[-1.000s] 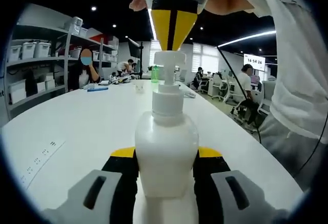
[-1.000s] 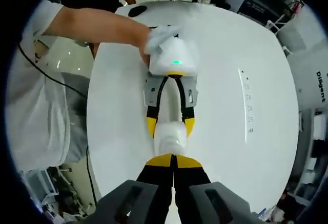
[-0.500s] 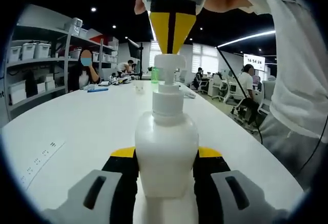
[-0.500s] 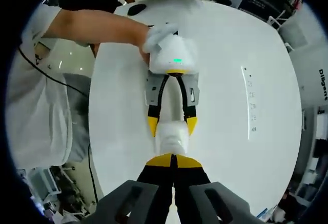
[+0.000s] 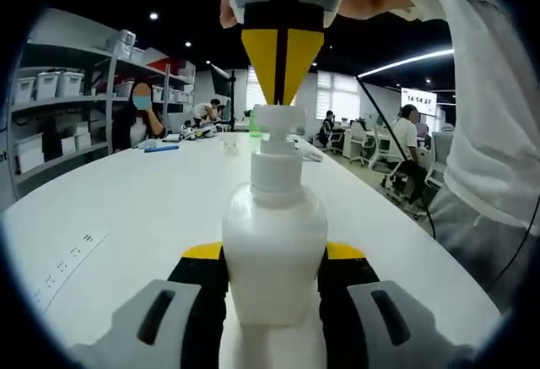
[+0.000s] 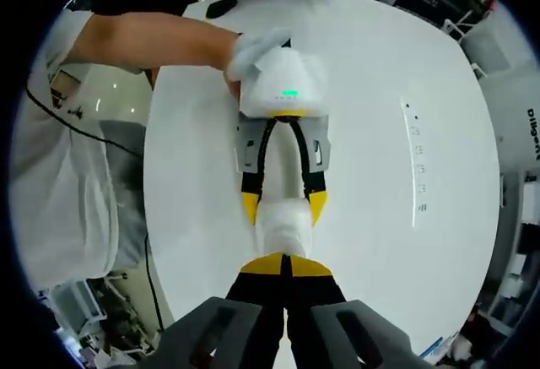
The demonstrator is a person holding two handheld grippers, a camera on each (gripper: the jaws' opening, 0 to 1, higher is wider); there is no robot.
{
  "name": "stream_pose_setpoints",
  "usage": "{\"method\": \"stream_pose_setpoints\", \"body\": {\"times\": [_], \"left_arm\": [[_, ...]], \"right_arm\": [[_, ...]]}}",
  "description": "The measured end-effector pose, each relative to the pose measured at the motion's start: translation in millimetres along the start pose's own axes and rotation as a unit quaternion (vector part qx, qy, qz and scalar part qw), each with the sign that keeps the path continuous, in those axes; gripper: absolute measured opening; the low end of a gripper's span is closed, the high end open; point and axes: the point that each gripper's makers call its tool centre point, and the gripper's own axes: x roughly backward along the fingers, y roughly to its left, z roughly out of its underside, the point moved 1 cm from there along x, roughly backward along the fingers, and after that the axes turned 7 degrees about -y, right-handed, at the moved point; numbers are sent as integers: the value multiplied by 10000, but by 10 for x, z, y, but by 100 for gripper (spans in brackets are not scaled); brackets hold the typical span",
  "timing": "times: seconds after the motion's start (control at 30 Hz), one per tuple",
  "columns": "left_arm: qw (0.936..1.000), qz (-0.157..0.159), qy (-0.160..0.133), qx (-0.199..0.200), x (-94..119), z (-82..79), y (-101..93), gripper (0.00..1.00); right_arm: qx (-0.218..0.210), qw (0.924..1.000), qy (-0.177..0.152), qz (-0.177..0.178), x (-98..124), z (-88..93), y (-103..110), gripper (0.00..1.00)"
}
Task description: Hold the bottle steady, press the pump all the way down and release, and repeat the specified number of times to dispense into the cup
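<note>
Two grippers share one upright bottle (image 5: 274, 255) on the desk (image 5: 126, 208) — left gripper (image 5: 274, 301) clenched on its body, right gripper (image 5: 282, 90) pinched closed directly above the pump (image 5: 279, 118), in line with its axis.

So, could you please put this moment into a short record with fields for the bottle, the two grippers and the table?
bottle: white pump bottle, upright on the table
pump: white pump head, at the top of the bottle
left gripper: left gripper, jaws shut on the bottle body from both sides
right gripper: right gripper, jaws shut together, tip at the top of the pump head
table: white round table
cup: none in sight
</note>
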Motion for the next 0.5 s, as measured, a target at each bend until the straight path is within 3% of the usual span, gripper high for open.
{"method": "stream_pose_setpoints", "body": {"times": [0.1,0.17,0.3,0.37,0.43,0.47,0.5], "left_arm": [[10000,-14,17,-11,0,-1,-1,40],[10000,-1,27,-15,0,0,1,40],[10000,-33,-22,-1,15,4,-3,40],[10000,-38,-29,14,2,-3,-7,40],[10000,-38,2,0,1,2,-1,40],[10000,-46,6,3,4,2,-2,40],[10000,-50,13,-2,4,3,-1,40]], "right_arm": [[92,9999,-88,-91,5,13,-14,0],[-88,9999,-98,-77,4,-13,-34,0],[143,9995,-271,-29,4,-66,-20,0],[-229,9996,-163,-68,104,-10,24,0],[-110,9992,-363,-105,189,-15,0,0],[-227,9988,-421,127,209,-1,-29,0],[-215,9987,-456,-13,218,1,3,0]]}}
